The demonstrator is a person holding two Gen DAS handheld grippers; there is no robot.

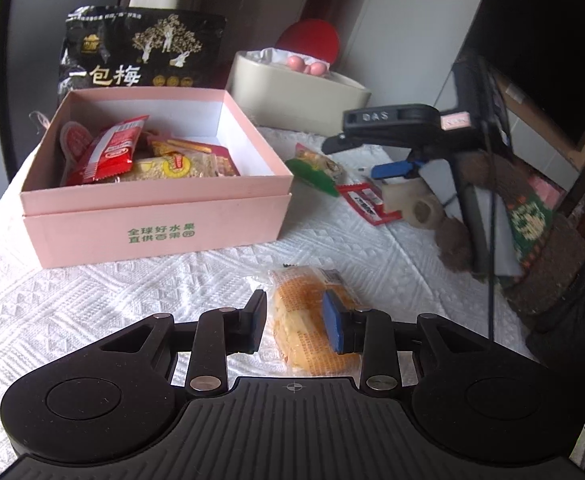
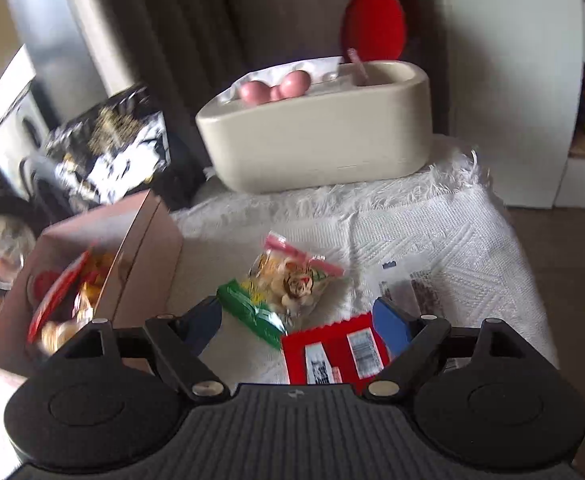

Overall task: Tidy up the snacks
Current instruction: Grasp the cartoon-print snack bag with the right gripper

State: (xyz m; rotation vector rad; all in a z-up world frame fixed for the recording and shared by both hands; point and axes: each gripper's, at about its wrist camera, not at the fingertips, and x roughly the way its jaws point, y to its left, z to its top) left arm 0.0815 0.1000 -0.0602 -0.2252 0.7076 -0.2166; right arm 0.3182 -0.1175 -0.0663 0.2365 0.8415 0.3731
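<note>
A white quilted cloth (image 1: 92, 304) covers the table, with a dark curtain and pale wall behind.

The right-wrist view is blurred on its left side, so the snacks inside the pink box (image 2: 132, 264) there smear into red and yellow patches, and the black bag (image 2: 108, 152) behind it cannot be read. The red packet (image 2: 332, 354) is cut off below by the tool's body. In the left-wrist view the wrapped cake (image 1: 300, 320) is partly covered by one blue pad.

The cake, orange-printed in clear wrap, lies on the cloth in front of the pink box (image 1: 156, 216). The left tongs (image 1: 298, 328) sit around it, pads close on either side; whether they press on it I cannot tell.

The box stands open, part-filled with red and yellow packets, green print on its front wall.

The right tongs (image 2: 300, 320) stand wide apart, holding nothing, over the red packet, which lies just beside a green-ended clear bag of biscuits (image 2: 288, 284). A clear wrapper (image 2: 408, 280) lies to the right.

Behind stands a beige container (image 2: 320, 140) with pink balls and a red paddle.
</note>
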